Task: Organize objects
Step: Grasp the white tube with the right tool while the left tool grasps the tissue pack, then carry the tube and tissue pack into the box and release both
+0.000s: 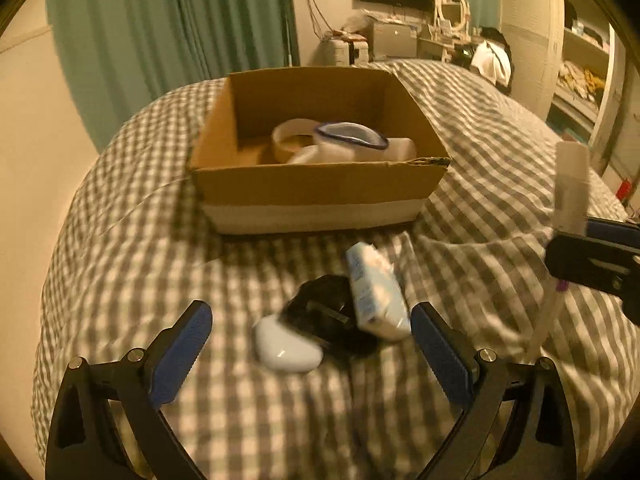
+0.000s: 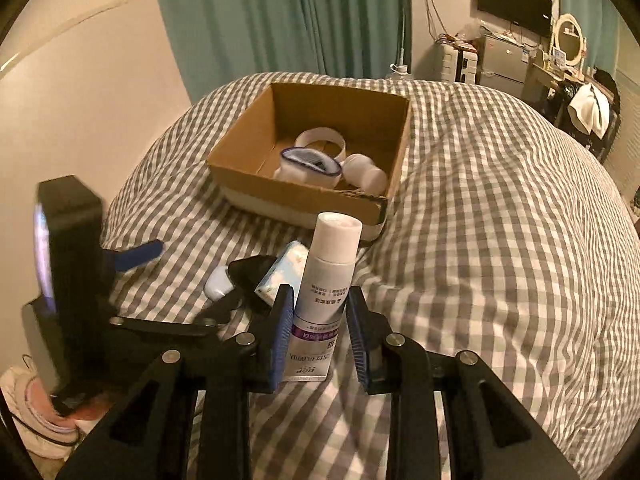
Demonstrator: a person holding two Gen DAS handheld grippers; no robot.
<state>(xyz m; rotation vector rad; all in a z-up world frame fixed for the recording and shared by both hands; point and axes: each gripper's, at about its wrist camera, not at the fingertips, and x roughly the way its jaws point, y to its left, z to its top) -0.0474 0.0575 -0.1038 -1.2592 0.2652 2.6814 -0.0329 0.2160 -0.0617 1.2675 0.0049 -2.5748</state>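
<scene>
An open cardboard box (image 1: 320,188) (image 2: 256,160) stands on the checked bed and holds a tape roll (image 1: 290,138), a blue-rimmed white item (image 1: 352,136) and a white bottle (image 2: 366,174). My left gripper (image 1: 312,324) is open and low over a pale blue earbud case (image 1: 286,346), a black object (image 1: 324,312) and a light blue tissue pack (image 1: 376,292). My right gripper (image 2: 320,320) is shut on a white tube with a purple band (image 2: 324,292), held cap up above the bed. The tube also shows in the left wrist view (image 1: 570,188).
The grey-and-white checked bedcover (image 2: 480,220) stretches wide to the right. Green curtains (image 1: 180,20) hang behind the bed. A desk with a monitor and mirror (image 2: 568,40) stands at the far right. Shoes (image 2: 28,404) lie on the floor at the left.
</scene>
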